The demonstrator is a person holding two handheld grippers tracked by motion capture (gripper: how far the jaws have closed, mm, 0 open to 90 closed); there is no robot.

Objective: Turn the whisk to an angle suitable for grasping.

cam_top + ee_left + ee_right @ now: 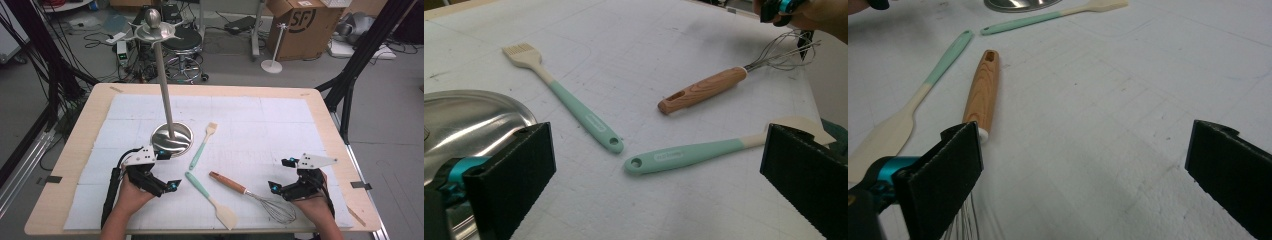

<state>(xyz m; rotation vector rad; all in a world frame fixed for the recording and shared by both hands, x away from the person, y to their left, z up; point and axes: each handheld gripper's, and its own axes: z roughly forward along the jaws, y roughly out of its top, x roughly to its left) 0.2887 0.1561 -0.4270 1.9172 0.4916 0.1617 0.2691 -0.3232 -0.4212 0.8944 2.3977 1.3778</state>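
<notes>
- Three utensils lie between my hands in the high view: a pastry brush (202, 145) with a mint handle, a spatula (212, 199) with a mint handle and cream blade, and a whisk (252, 194) with a wooden handle.
- High view: my left gripper (160, 176) rests at about 8 o'clock on the white mat (280, 120), jaws spread, holding nothing, with the spatula's handle end just beside it at 3 o'clock. My right gripper (285, 177) sits at about 4 o'clock, jaws also apart and empty, the whisk's wires near it at 8 o'clock. The steel stand (170, 135) rises from its round base at the mat's middle, just beyond my left gripper.
- Left gripper view: between my parted jaws I see the spatula (704, 150) nearest, the brush (574, 107) at 11 o'clock, and the whisk (709, 89) at 1 o'clock. The stand's base (469, 120) shows at 9 o'clock.
- Right gripper view: my jaws stand wide, gripping nothing. The whisk's handle (982, 92) runs toward 11 o'clock, just past my left-hand jaw, its wires beneath that jaw. The spatula (913, 107) lies at 10 o'clock, the brush (1048, 17) at 12.
</notes>
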